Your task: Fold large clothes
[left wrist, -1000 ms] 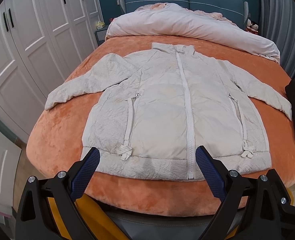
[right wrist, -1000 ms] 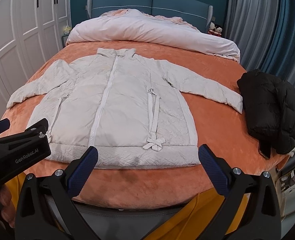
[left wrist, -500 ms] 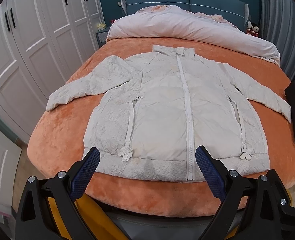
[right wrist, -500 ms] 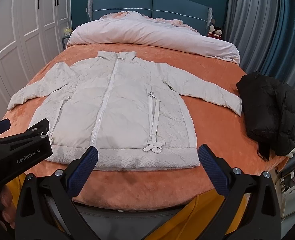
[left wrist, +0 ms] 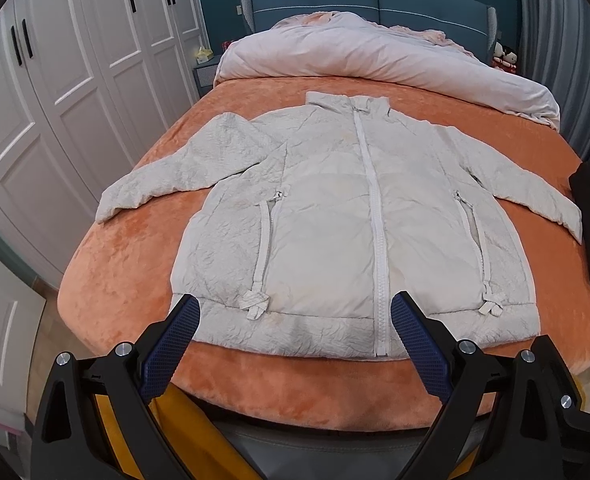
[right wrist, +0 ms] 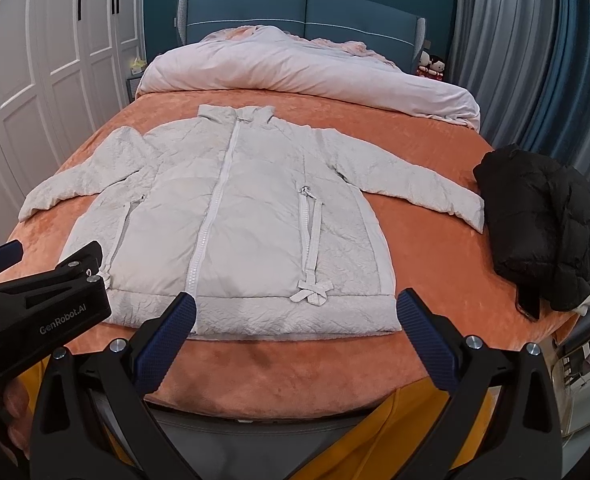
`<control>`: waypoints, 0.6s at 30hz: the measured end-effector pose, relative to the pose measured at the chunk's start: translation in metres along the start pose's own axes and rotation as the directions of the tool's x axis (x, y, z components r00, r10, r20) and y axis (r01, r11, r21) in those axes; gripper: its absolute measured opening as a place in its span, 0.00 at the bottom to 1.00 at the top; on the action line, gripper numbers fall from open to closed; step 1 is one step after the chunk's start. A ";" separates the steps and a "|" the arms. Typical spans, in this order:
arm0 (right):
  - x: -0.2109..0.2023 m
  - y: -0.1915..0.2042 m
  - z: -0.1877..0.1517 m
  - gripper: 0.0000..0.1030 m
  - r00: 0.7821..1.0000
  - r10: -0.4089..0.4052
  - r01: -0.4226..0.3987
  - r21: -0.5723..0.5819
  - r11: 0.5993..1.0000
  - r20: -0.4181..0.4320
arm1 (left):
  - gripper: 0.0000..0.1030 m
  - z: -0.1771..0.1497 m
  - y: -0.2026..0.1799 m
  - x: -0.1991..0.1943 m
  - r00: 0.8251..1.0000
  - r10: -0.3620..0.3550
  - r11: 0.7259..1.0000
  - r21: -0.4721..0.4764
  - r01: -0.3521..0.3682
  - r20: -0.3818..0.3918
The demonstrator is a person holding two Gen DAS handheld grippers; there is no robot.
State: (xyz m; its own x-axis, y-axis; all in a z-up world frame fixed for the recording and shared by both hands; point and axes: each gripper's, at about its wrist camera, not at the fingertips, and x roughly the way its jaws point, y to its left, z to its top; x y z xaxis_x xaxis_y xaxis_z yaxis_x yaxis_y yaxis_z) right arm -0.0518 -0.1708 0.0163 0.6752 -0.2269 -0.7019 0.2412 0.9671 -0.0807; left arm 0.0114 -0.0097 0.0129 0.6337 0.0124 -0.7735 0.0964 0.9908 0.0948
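Observation:
A pale beige zip-up puffer jacket [left wrist: 335,216] lies flat and face up on the orange bed cover, sleeves spread to both sides, hem toward me; it also shows in the right wrist view [right wrist: 239,216]. My left gripper [left wrist: 295,312] is open and empty, hovering just short of the hem's left half. My right gripper [right wrist: 295,308] is open and empty above the hem's right half. The left gripper's body [right wrist: 39,308] shows at the left of the right wrist view.
A folded black puffer jacket [right wrist: 547,224] lies at the bed's right edge by the beige sleeve cuff. A pink duvet [left wrist: 383,56] is bunched at the blue headboard. White wardrobes [left wrist: 67,80] line the left; grey-blue curtains [right wrist: 535,60] hang right. The orange bed cover [left wrist: 135,272] surrounds the jacket.
Both grippers have drifted slightly up and back, so the jacket sits a little higher and smaller in both views. Both jaws stay open; the jacket has not moved.

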 end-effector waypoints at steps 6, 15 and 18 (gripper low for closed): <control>0.000 0.003 -0.001 0.95 1.000 0.002 -0.002 -0.005 1.000 -0.003 | 0.92 0.000 0.002 0.001 1.000 0.006 1.000 -0.003 -0.006 -0.009; 0.012 0.003 0.000 0.95 0.999 0.006 -0.006 -0.002 1.000 -0.031 | 0.92 0.002 0.002 0.013 0.999 0.006 1.000 0.001 -0.006 -0.032; 0.015 0.002 0.000 0.95 0.999 0.008 -0.008 -0.002 1.000 -0.036 | 0.92 0.001 0.001 0.016 0.999 0.009 1.000 0.002 -0.009 -0.037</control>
State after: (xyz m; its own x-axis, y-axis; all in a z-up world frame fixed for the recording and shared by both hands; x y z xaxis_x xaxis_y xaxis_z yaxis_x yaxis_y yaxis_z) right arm -0.0412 -0.1725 0.0060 0.6514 -0.2153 -0.7275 0.2343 0.9691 -0.0770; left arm 0.0222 -0.0082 0.0016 0.6055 0.0263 -0.7954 0.0925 0.9903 0.1032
